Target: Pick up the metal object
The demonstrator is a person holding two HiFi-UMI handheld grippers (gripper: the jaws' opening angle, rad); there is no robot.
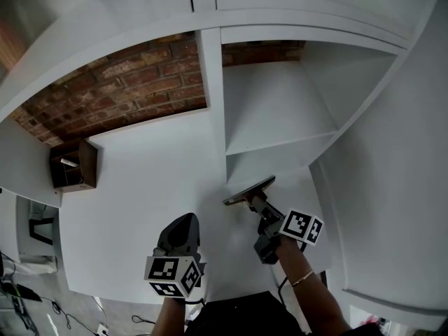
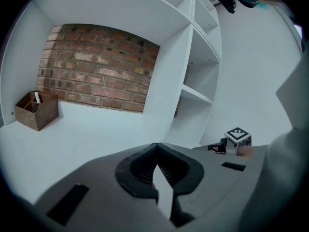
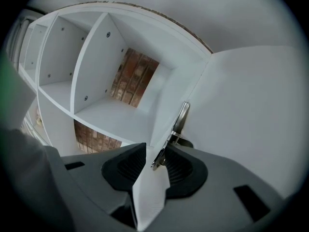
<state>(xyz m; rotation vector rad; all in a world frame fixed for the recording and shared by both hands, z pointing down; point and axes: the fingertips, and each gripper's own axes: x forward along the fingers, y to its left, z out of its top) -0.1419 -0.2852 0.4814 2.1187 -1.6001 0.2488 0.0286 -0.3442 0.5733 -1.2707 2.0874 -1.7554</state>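
Grippers reach forward side by side over a white desk point(image 1: 140, 187), each pointing away from the person and tipped a little downward. The left gripper point(image 1: 186, 219) hangs over bare desk near the front edge, its marker cube point(image 1: 173, 275) nearest the person; in the left gripper view its jaws meet at the tips, and the left gripper point(image 2: 155, 146) holds nothing. The right gripper point(image 1: 256, 203) sits further forward, its forearm coming up from the bottom edge with a bracelet point(image 1: 302, 278) at the wrist. It points at the foot of the white shelf unit point(image 1: 280, 110).

The metal object point(image 1: 250, 190), a flat narrow strip, lies just in front of that shelf foot, at the right gripper's tips. In the right gripper view the right gripper point(image 3: 155, 149) stands wide open with the near end of the metal object point(image 3: 181, 117) between its jaws. The strip lies close against one pad, with a clear gap to the other, so it is not clamped.

A wooden box point(image 1: 73, 165) stands well apart at the far left of the desk, against the brick wall point(image 1: 126, 89)
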